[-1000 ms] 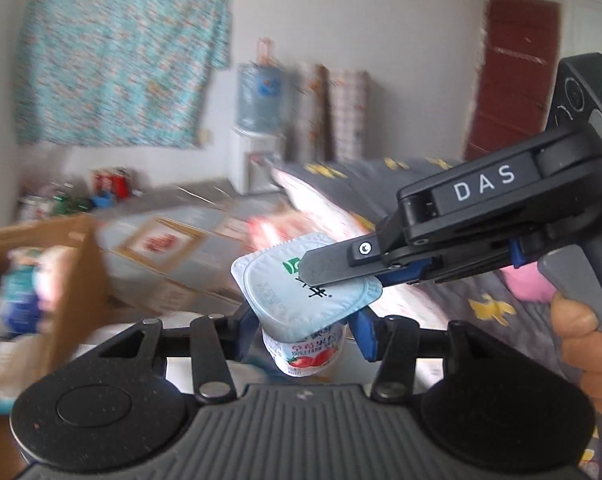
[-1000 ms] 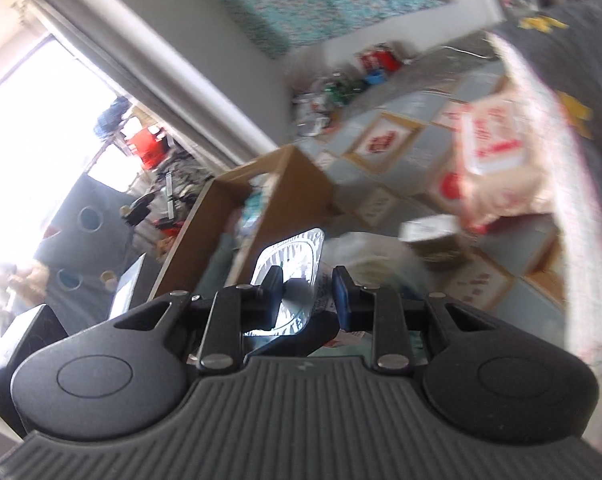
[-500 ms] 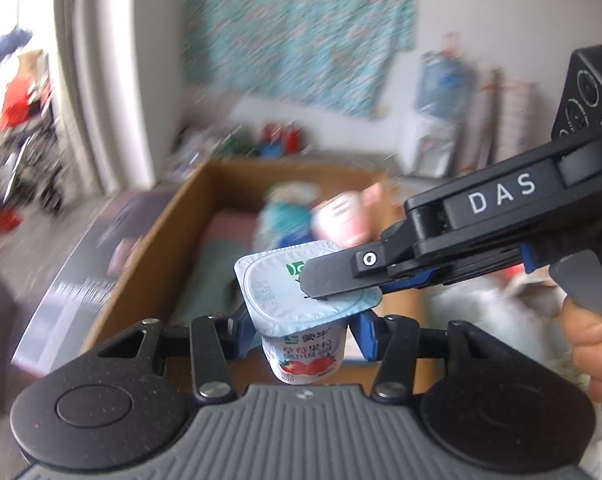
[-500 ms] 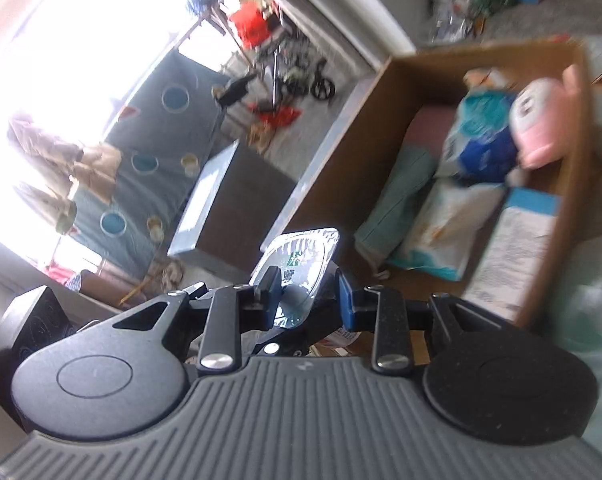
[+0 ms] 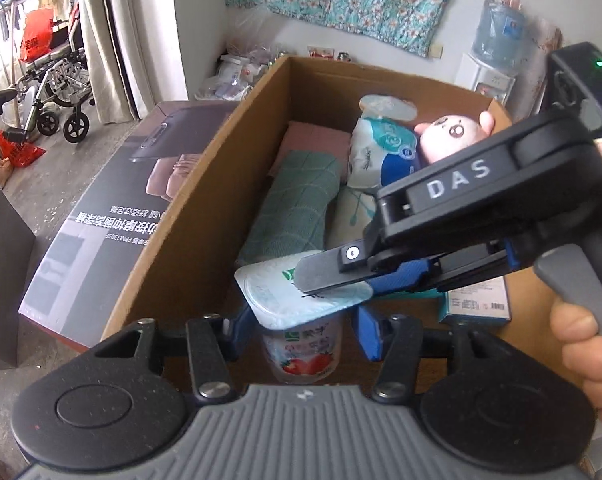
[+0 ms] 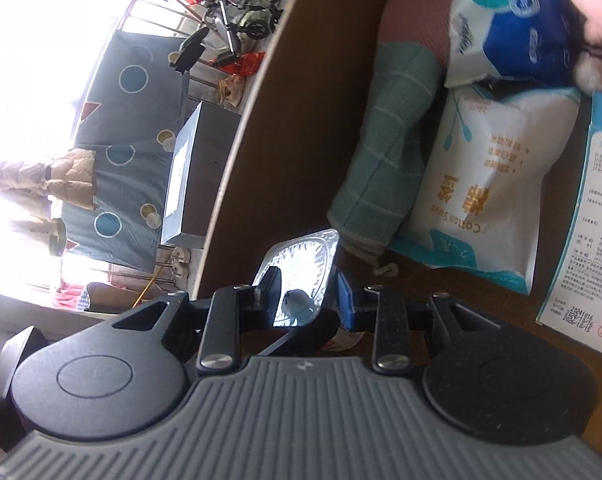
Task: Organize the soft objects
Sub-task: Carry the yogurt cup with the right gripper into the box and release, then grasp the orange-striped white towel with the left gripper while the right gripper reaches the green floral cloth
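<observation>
A strawberry yogurt cup (image 5: 303,344) with a white foil lid hangs over the near end of an open cardboard box (image 5: 205,184). My right gripper (image 5: 329,284) comes in from the right and is shut on the lid's rim. In the right wrist view the lid (image 6: 301,264) sits between that gripper's (image 6: 307,298) fingers. My left gripper (image 5: 303,336) straddles the cup body. Its jaws are opening, and a gap shows beside the right finger (image 5: 367,336). In the box lie a green towel (image 5: 297,208), a tissue pack (image 5: 381,152) and a pink plush (image 5: 449,136).
A cotton swab bag (image 6: 485,184) and a blue carton (image 6: 593,220) lie on the box floor at the right, with a pink cloth (image 5: 317,144) behind the towel. A large printed carton (image 5: 113,208) lies left of the box. A hand (image 5: 581,352) holds the right gripper.
Both grippers swung with the cup from beside the bed to over the box and came lower. The left jaws have spread away from the cup body.
</observation>
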Demonstrator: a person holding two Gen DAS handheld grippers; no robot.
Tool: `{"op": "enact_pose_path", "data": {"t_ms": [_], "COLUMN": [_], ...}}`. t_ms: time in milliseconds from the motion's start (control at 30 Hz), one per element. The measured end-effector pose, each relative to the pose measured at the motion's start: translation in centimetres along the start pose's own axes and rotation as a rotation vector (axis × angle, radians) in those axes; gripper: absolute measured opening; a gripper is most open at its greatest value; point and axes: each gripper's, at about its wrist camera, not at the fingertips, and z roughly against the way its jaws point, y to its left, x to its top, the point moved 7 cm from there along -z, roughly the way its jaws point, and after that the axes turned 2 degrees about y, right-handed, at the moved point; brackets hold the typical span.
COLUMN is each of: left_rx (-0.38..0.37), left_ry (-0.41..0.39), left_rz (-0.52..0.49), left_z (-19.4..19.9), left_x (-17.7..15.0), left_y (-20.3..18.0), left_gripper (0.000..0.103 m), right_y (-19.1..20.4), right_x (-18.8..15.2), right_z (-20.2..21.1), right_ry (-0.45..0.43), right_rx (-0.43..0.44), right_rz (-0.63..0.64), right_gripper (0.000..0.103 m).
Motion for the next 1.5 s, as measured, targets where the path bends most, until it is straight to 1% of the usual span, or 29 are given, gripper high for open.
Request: {"op": "enact_pose_path", "data": {"t_ms": [33, 133, 167, 233, 300, 433, 500, 567, 600, 633, 733, 767, 867, 933, 1033, 1100, 1167, 1233, 1300, 1367, 1433, 1500], "left_rx": [0.003, 0.017, 0.019, 0.006, -0.005, 0.001, -0.005, -0.021, -0.033, -0.046, -0.094, -0.114, -0.191, -0.252, -0.347, -0.415, -0.474, -0.527, -0.573, -0.609, -0.628, -0.628], "left_ry": [0.007, -0.004, -0.009, -0.019, -0.026, -0.056, -0.069, -0.096, -0.115, -0.139, -0.213, -0.232, -0.282, -0.306, -0.330, -0.324, -0.301, -0.262, -0.234, -0.195, -0.164, -0.141], "left_rz": [-0.005, -0.031, -0.037, -0.038, -0.034, -0.035, -0.032, -0.029, -0.027, -0.026, -0.034, -0.043, -0.074, -0.105, -0.154, -0.188, -0.225, -0.264, -0.283, -0.310, -0.320, -0.325], "left_z": [-0.2, -0.2, 0.0, 0.4, 0.7, 1.9, 2.8, 4.2, 4.9, 5.7, 8.1, 8.9, 10.9, 12.0, 13.2, 13.6, 13.3, 12.7, 11.9, 10.9, 9.7, 8.3], "left_x": [-0.1, -0.2, -0.2, -0.1, 0.0, -0.1, -0.2, -0.5, -0.6, -0.7, -1.4, -1.7, -2.9, -3.9, -5.7, -7.1, -8.7, -10.2, -11.9, -13.2, -14.1, -14.6], "left_y": [0.0, -0.3, -0.3, -0.5, -0.5, -0.6, -0.7, -0.9, -1.1, -1.4, -3.2, -4.0, -7.1, -9.6, -13.5, -16.5, -19.7, -22.7, -25.5, -28.1, -30.1, -31.6], "left_gripper": [0.063, 0.069, 0.073, 0.076, 0.077, 0.079, 0.079, 0.080, 0.081, 0.083, 0.085, 0.085, 0.086, 0.086, 0.086, 0.086, 0.086, 0.086, 0.086, 0.083, 0.079, 0.075], "right_y": [-0.5, -1.9, -2.1, -2.0, -1.7, -1.6, -1.3, -0.7, -0.3, 0.2, 1.1, 1.2, 0.4, -1.0, -3.7, -5.9, -7.9, -10.0, -12.1, -13.9, -15.4, -16.7], "right_x": [0.0, -0.4, -0.6, -0.7, -0.9, -0.6, -0.5, -1.0, -1.4, -1.9, -4.3, -5.4, -8.8, -11.6, -15.8, -18.4, -20.3, -21.6, -22.4, -23.3, -23.8, -24.1], "right_z": [-0.4, -1.3, -1.6, -1.6, -1.7, -1.0, 0.6, 2.7, 3.9, 5.4, 10.2, 11.9, 17.1, 20.6, 25.3, 28.1, 30.5, 32.7, 34.4, 35.9, 36.9, 37.4], "right_ry": [0.009, 0.045, 0.045, 0.038, 0.035, 0.008, -0.030, -0.082, -0.114, -0.152, -0.262, -0.298, -0.412, -0.487, -0.593, -0.651, -0.692, -0.713, -0.724, -0.730, -0.726, -0.715], "right_rx": [-0.003, 0.022, 0.019, 0.020, 0.029, 0.002, -0.002, 0.014, 0.024, 0.032, 0.050, 0.058, 0.062, 0.033, -0.035, -0.086, -0.159, -0.233, -0.296, -0.351, -0.401, -0.453], "right_rz": [-0.019, -0.085, -0.088, -0.086, -0.092, -0.073, -0.055, -0.035, -0.026, -0.010, 0.050, 0.062, 0.076, 0.066, 0.036, 0.011, -0.008, -0.031, -0.056, -0.074, -0.087, -0.086], "right_gripper": [0.030, 0.029, 0.029, 0.029, 0.029, 0.032, 0.033, 0.036, 0.042, 0.045, 0.052, 0.052, 0.056, 0.058, 0.059, 0.059, 0.059, 0.059, 0.059, 0.059, 0.059, 0.059]}}
